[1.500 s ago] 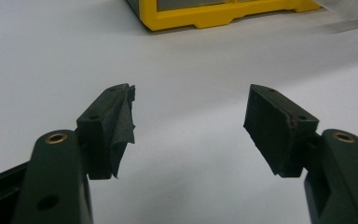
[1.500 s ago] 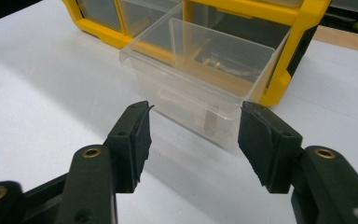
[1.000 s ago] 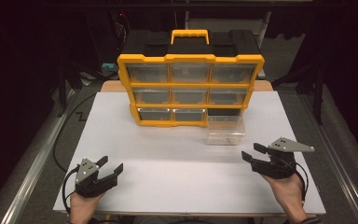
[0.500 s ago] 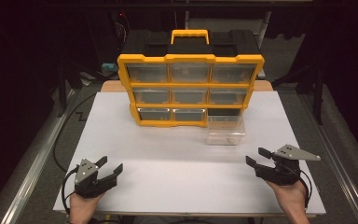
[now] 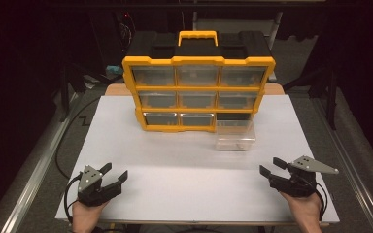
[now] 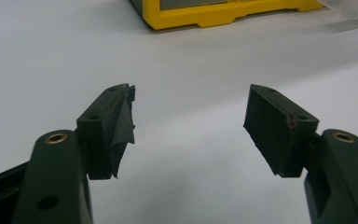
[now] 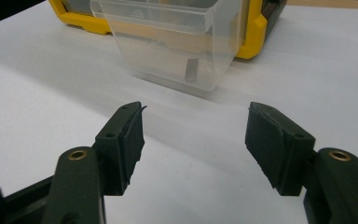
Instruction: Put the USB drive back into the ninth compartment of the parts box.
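A yellow and black drawer organizer (image 5: 198,87) stands at the back of the white table (image 5: 184,160); its yellow base (image 6: 223,14) shows in the left gripper view. A clear plastic drawer (image 5: 235,136) sits on the table in front of the organizer's empty lower right slot (image 5: 233,116); the same clear drawer (image 7: 177,42) holds a small dark piece. My left gripper (image 5: 115,173) rests open near the front left edge, and my left gripper (image 6: 189,119) has nothing between its jaws. My right gripper (image 5: 271,166) is open near the front right, and my right gripper (image 7: 196,135) points at the clear drawer from a short distance.
A metal frame rail (image 5: 39,165) runs along the left side of the table and another rail (image 5: 354,165) along the right. Black cables (image 5: 73,136) trail off the left edge. The surroundings are dark.
My right gripper has drawn back toward the front edge and slightly right. The left gripper has stayed put.
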A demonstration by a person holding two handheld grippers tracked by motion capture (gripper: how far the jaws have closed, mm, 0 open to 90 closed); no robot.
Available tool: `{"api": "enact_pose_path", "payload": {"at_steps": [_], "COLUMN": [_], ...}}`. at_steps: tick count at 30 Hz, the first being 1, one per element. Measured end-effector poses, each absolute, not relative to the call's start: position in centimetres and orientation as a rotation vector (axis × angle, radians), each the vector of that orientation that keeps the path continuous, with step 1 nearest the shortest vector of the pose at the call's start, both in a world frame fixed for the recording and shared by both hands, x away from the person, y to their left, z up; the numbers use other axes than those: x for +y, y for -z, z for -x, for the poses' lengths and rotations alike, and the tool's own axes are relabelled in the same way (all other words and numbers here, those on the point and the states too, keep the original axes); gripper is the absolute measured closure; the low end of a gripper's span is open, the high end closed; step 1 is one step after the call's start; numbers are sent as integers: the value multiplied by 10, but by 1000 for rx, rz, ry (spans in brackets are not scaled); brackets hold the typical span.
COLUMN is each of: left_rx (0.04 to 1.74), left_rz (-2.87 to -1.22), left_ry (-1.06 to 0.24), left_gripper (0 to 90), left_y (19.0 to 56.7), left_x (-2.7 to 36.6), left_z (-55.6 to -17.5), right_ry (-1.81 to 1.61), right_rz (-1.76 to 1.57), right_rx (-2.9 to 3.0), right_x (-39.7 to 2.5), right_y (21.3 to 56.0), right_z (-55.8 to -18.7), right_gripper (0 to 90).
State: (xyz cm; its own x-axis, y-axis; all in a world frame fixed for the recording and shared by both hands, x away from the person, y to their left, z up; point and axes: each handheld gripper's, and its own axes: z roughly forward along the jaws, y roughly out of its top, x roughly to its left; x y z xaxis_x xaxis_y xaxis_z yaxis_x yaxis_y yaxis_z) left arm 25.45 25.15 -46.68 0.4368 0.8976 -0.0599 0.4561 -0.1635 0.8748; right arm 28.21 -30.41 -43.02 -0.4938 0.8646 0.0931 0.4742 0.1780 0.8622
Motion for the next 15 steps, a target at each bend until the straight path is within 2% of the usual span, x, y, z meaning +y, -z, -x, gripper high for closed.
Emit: {"api": "enact_pose_path", "payload": {"at_steps": [15], "left_rx": [1165], "left_rz": [-1786], "left_ry": [-624], "left_gripper": [332], "left_y": [466], "left_x": [252], "left_z": [-254], "right_ry": [-1246], "right_rz": [-1297], "right_rx": [1984], "right_x": [-321], "right_y": [447], "right_z": [-274], "right_gripper": [329]}}
